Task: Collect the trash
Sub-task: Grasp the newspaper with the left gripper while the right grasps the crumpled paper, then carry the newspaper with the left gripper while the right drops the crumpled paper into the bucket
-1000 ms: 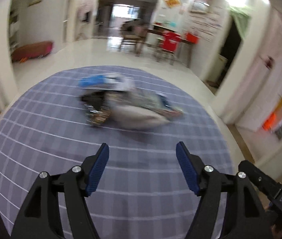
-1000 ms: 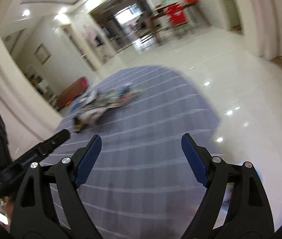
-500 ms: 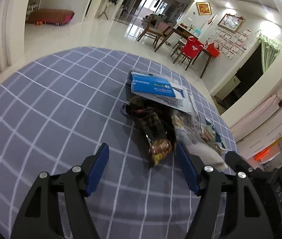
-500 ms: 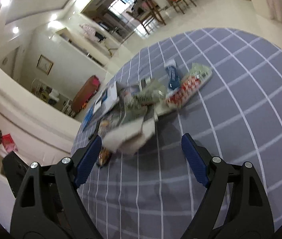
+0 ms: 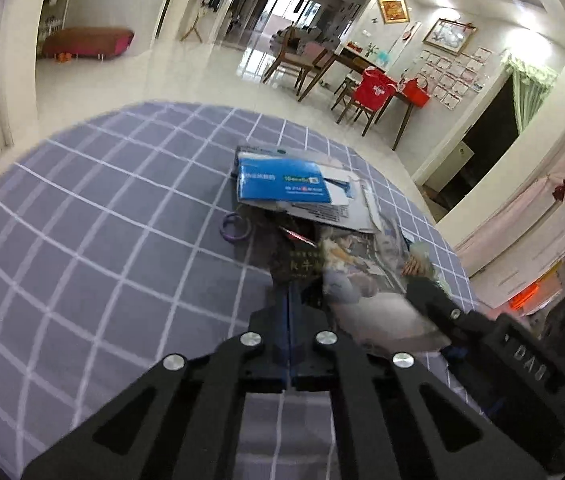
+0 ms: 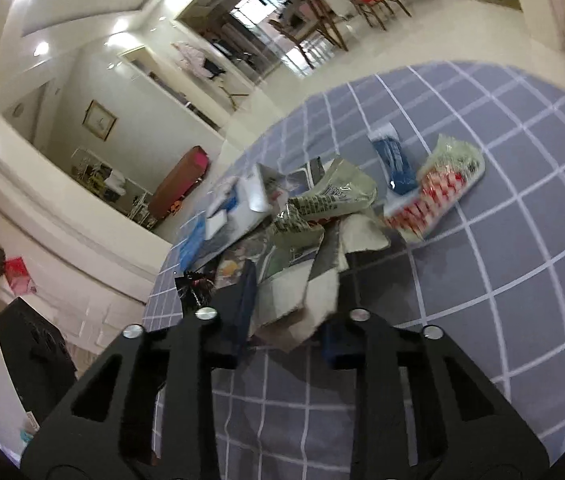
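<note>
The left gripper (image 5: 289,312) is clamped on a dark snack wrapper (image 5: 296,266) at the trash pile's near-left edge; half a second ago it was spread. The right gripper (image 6: 288,312), narrower than before, pinches torn cardboard (image 6: 302,296). Thin wrapper may slip when lifted.

I read little here. Blue box (image 5: 282,182) carries white print, only "10" legible — rest too small. Dark packet (image 5: 298,266) shows gold characters, unreadable. Black device (image 5: 530,360) at right edge reads "DA8", uncertain.
</note>
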`<state>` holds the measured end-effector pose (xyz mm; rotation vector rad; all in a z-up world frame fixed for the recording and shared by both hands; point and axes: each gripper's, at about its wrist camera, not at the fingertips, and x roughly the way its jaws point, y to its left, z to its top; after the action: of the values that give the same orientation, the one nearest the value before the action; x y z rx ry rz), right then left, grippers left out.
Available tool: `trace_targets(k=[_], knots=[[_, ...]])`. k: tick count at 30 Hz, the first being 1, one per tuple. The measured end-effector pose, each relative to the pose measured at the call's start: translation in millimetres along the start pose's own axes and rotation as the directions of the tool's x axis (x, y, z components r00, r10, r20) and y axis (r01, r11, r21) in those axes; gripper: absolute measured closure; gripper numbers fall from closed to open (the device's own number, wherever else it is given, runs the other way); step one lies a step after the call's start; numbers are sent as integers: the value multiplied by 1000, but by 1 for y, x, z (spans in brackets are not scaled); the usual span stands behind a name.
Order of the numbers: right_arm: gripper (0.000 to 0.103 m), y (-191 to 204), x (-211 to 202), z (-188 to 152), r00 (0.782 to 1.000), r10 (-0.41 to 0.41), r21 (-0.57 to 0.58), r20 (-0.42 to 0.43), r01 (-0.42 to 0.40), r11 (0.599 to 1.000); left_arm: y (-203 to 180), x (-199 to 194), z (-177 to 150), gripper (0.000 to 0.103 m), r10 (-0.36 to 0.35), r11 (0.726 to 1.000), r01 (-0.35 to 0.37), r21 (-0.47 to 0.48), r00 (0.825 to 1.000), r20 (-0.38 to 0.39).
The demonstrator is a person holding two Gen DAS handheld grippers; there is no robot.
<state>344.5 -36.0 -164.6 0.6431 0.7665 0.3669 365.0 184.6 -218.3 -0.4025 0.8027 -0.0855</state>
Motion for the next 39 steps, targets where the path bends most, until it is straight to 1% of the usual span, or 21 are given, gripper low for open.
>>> trace_targets(k=[2, 5, 7, 9, 11, 14, 18, 19, 20, 24, 27, 30, 31, 34, 36, 37, 38, 39], knots=[[92, 7, -11, 0, 1000, 11, -21, 14, -11, 1000, -2, -19, -5, 103, -12, 1000, 12, 8, 1000, 21], [94, 17, -33, -2, 999, 34, -55, 25, -32, 998, -10, -52, -12, 103, -3, 1000, 1, 30, 997, 78], [94, 25, -51, -5, 999, 25, -93, 40, -21, 995, -16, -72, -16, 103, -1, 999, -3, 39, 995, 104], [94, 28, -69, -5, 998, 23, -121, 56, -16, 993, -24, -93, -22, 103, 17, 999, -24, 47, 991, 135], [94, 28, -90, -8, 997, 26, -142, 79, -14, 990, -32, -108, -28, 103, 15, 998, -23, 55, 989, 147], [94, 24, -118, -11, 993, 26, -156, 113, -8, 988, -51, -120, -36, 103, 5, 997, -16, 75, 988, 155], [94, 8, -161, -17, 986, 18, -158, 167, 9, 987, -83, -131, -50, 103, -26, 994, 9, 108, 988, 150], [94, 1, -175, -18, 982, 10, -156, 187, 19, 988, -88, -137, -58, 103, -36, 993, 18, 121, 989, 147], [94, -6, -188, -19, 979, 4, -152, 202, 27, 988, -101, -139, -65, 103, -50, 990, 30, 140, 989, 142], [94, -38, -240, -27, 963, -33, -125, 267, 69, 990, -143, -138, -85, 103, -100, 974, 73, 213, 988, 115], [94, -63, -273, -37, 950, -72, -104, 304, 108, 989, -177, -132, -104, 103, -141, 955, 115, 273, 987, 78], [94, -93, -307, -49, 931, -132, -74, 341, 167, 983, -211, -124, -126, 103, -173, 927, 151, 343, 984, 33], [94, -105, -319, -53, 923, -156, -56, 351, 187, 981, -225, -122, -135, 103, -188, 914, 170, 368, 982, 12], [94, -134, -343, -65, 902, -224, -23, 368, 250, 968, -251, -115, -159, 103, -214, 882, 209, 421, 976, -36], [94, -156, -358, -75, 888, -271, 9, 372, 288, 957, -274, -107, -180, 103, -223, 852, 232, 469, 972, -76], [94, -165, -361, -78, 884, -288, 21, 369, 302, 953, -282, -104, -187, 103, -224, 841, 240, 484, 970, -91], [94, -175, -365, -83, 877, -312, 35, 365, 322, 946, -293, -98, -199, 103, -226, 825, 255, 504, 967, -120], [94, -184, -366, -88, 871, -336, 44, 357, 344, 938, -299, -92, -207, 103, -226, 817, 264, 513, 965, -137]])
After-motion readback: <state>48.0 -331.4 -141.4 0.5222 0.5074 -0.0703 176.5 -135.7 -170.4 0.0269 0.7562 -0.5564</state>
